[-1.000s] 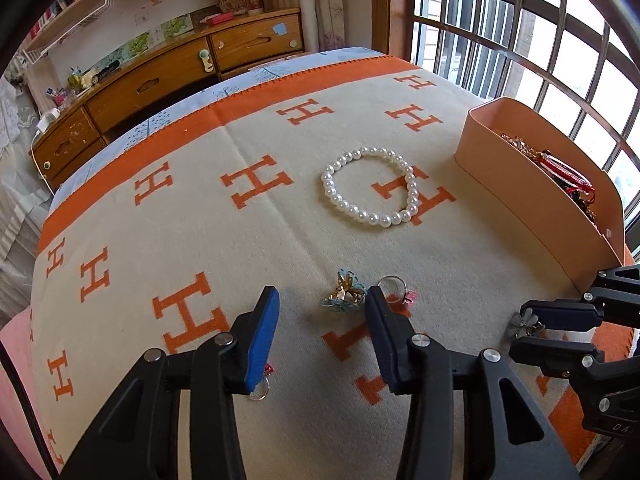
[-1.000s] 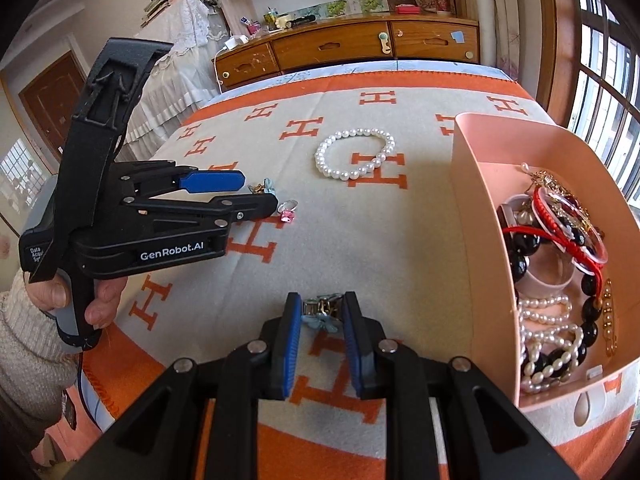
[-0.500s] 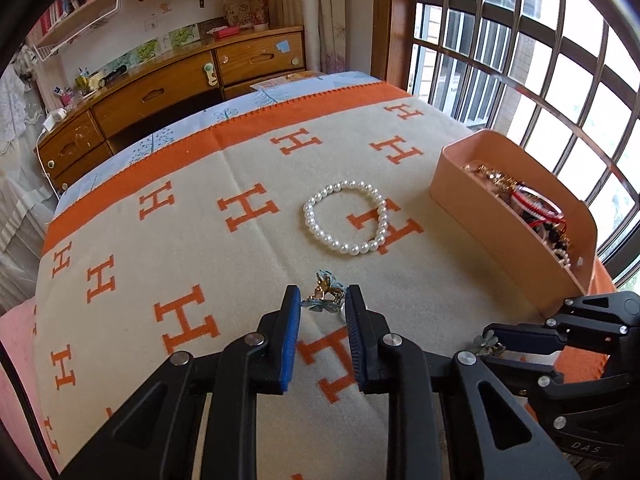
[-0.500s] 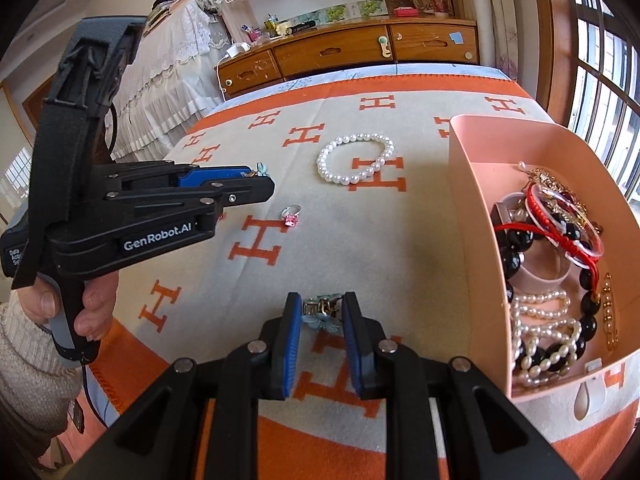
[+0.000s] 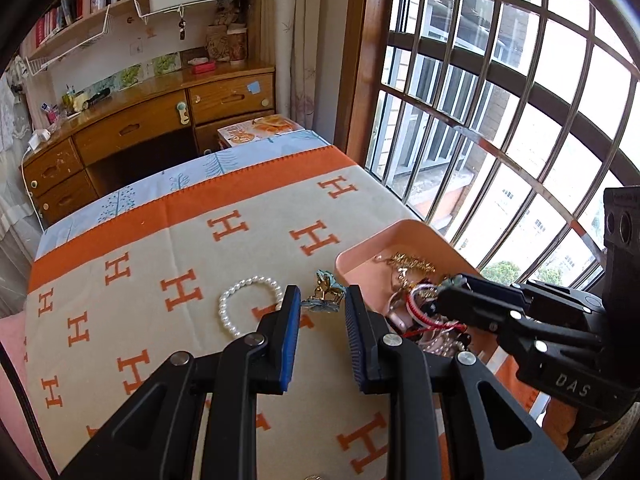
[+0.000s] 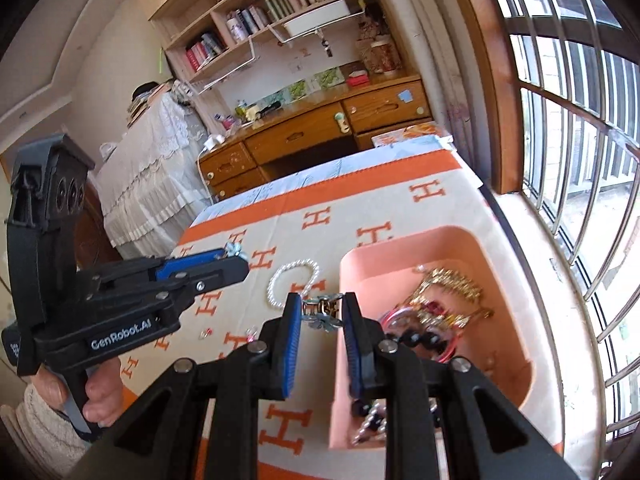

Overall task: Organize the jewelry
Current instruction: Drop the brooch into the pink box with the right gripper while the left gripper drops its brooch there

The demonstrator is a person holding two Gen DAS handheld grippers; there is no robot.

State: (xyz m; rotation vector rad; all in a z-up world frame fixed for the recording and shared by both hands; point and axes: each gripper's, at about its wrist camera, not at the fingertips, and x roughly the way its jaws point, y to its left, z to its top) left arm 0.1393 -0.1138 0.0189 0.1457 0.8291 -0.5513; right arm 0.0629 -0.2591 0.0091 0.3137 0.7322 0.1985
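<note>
Left gripper (image 5: 322,305) clamped on a gold-and-teal brooch (image 5: 326,293), lifted above the orange-and-cream blanket (image 5: 160,264). Right gripper (image 6: 321,312) pinches a silvery flower clip (image 6: 322,312) at the pink tray's (image 6: 508,280) rim. Pearl bracelet (image 5: 244,308) lies on the blanket at nine o'clock from the brooch. Tray at three o'clock, piled with beads and a red bangle (image 6: 416,320).

Tray (image 6: 516,280) contents partly behind tongs (image 6: 320,312)
</note>
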